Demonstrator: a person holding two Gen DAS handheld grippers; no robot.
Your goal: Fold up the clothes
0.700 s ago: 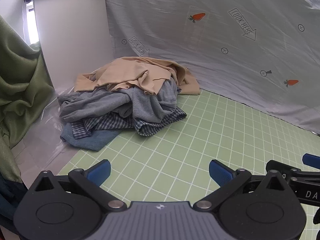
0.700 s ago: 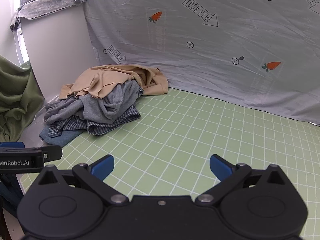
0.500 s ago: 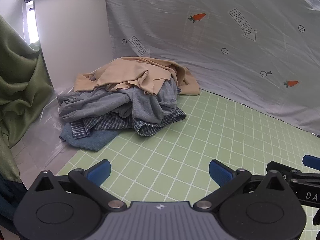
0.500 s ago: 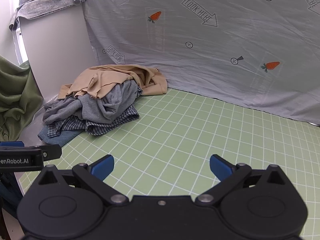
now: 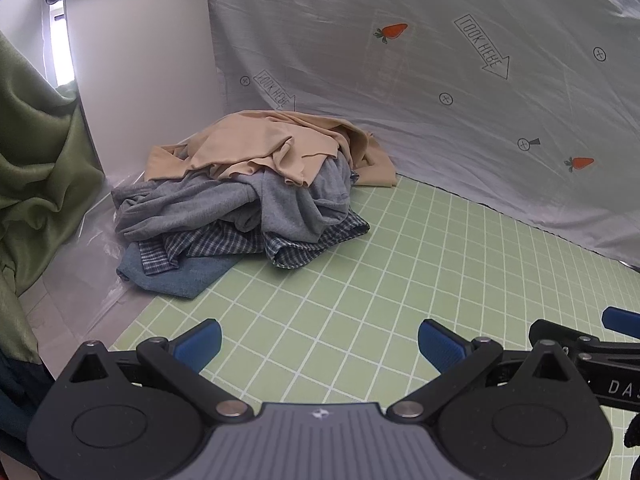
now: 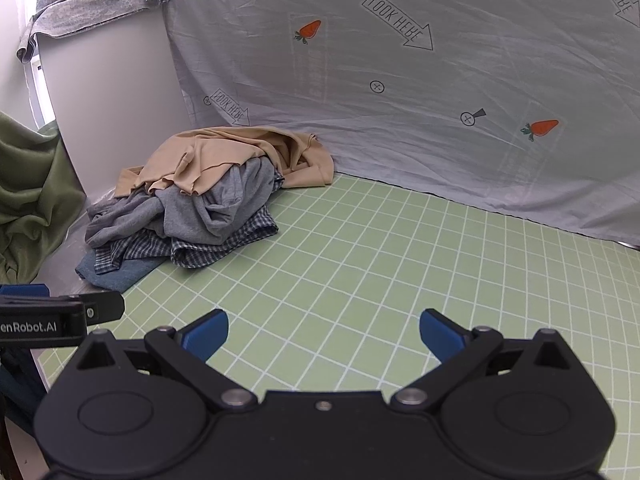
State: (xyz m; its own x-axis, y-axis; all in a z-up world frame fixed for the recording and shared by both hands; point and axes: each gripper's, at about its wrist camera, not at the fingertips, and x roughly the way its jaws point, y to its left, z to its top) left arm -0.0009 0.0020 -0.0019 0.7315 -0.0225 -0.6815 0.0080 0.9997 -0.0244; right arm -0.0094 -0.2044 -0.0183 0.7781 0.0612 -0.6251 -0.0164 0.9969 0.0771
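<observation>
A pale grey printed sheet, marked with carrots and "LOOK HERE" arrows, is being shown hung as a backdrop along the far edge of the desk. The desk itself is being covered by a green grid mat, whose bare squares are being seen across most of both views. At the left, a green curtain is being shown bunched beside a white cabinet, over whose top a grey patterned cloth is being draped.

A pile of clothes is being seen heaped at the far left corner of the mat, against the sheet and partly off the mat's left edge. Within it, a tan garment is being laid on top, a grey sweatshirt is being crumpled beneath it, a blue plaid shirt is being spread under that, and a denim piece is being pressed flat at the bottom.

The left claw is being held spread wide with nothing between its blue pads, above the near mat and well apart from the pile. The right claw is likewise being held spread and empty, just to the right of the left one.
</observation>
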